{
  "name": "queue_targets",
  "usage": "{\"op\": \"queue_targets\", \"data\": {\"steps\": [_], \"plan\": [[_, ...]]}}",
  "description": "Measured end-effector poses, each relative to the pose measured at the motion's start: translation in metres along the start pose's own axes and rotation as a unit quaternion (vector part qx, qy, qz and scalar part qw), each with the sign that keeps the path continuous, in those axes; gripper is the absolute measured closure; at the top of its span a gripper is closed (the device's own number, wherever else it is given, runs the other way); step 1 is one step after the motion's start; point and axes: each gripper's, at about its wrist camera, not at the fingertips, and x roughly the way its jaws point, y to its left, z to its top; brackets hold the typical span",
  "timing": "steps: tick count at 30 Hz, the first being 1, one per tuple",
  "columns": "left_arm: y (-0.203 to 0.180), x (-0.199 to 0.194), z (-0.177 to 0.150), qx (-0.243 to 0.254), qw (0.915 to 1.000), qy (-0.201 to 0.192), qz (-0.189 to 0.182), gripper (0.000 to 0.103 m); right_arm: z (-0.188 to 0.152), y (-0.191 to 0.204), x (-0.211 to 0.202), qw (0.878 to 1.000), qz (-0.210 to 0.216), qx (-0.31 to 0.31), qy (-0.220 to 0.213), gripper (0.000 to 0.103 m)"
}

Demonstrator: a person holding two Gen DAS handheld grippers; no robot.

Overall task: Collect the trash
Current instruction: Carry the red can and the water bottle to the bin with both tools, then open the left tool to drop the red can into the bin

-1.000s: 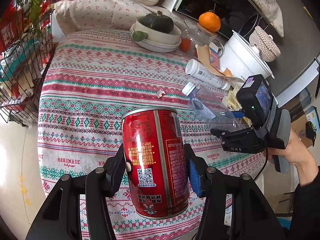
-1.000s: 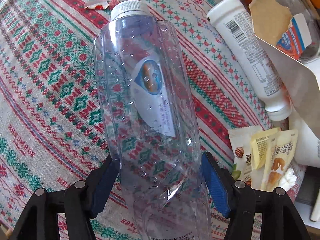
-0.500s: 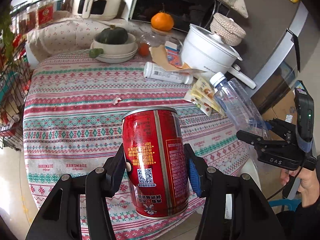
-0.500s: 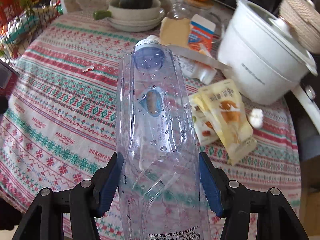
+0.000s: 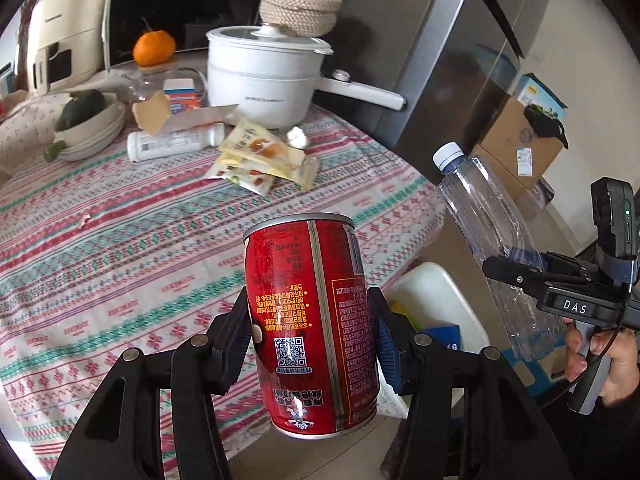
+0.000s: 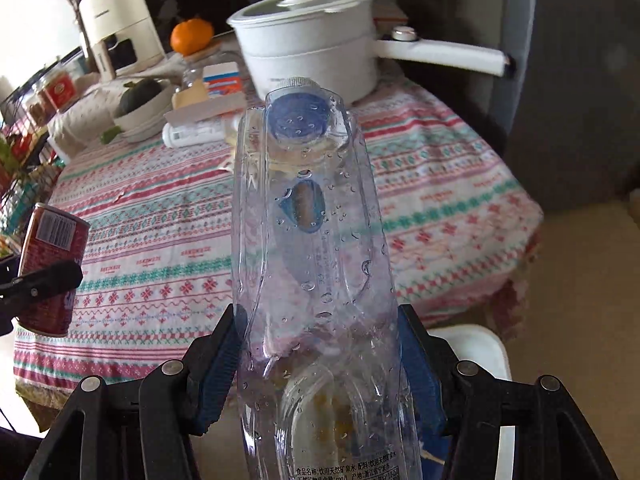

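Red and dented near its base, the drink can (image 5: pixel 312 320) is clamped between the fingers of the left gripper (image 5: pixel 314 336), one black pad pressing on each side, its silver top pointing away from the gripper. Beyond the fingertips lies the desk (image 5: pixel 120 264) under a striped, patterned cloth; off the right finger, below the desk's edge, sits a white bin (image 5: pixel 436 296) with coloured scraps inside.

Clear plastic fills the right wrist view: an empty water bottle (image 6: pixel 316 280), beaded with droplets, is gripped near its lower half by the right gripper (image 6: pixel 320 364), blue pads squeezing both flanks. Its white cap (image 6: pixel 294 82) points forward, away from the fingers. A person's hand (image 5: pixel 600 356) holds this gripper's handle, seen from the left wrist camera.

Farther ahead of both pairs of fingers, at the desk's far side, stand a white electric pot (image 5: pixel 264 80) with a long handle, an orange (image 5: pixel 154 48), a bowl (image 5: pixel 90 124) with a dark squash, a white plastic bottle (image 5: pixel 172 144) lying on its side, an opened carton (image 5: pixel 176 110), several yellow snack packets (image 5: pixel 260 160) and a crumpled white wad (image 5: pixel 297 137). A small paper scrap (image 5: pixel 83 221) lies alone on the cloth, well to the left of the can.
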Motion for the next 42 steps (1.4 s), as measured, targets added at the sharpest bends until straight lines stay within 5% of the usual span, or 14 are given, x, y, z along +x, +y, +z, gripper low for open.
{"op": "queue_targets", "data": {"steps": [12,21,24,27,42], "plan": [[-0.099,0.082,-0.041,0.096,0.9910,0.057,-0.074,0.046,-0.047,-0.083,-0.017,0.993,-0.027,0.106,0.043,0.038],[-0.123,0.126,-0.048,0.121,0.9875,0.062,-0.080,0.045,-0.058,-0.099,-0.016,0.991,-0.035,0.113,0.060,0.038],[-0.125,0.137,-0.048,0.124,0.9854,0.077,-0.088,0.033,-0.060,-0.104,-0.014,0.990,-0.038,0.114,0.067,0.038],[-0.128,0.133,-0.047,0.135,0.9856,0.068,-0.076,0.023,-0.063,-0.110,-0.013,0.989,-0.040,0.120,0.074,0.038],[-0.079,0.066,-0.026,0.109,0.9934,0.030,-0.021,0.022,-0.071,-0.109,0.001,0.985,-0.036,0.132,0.101,0.037]]}}
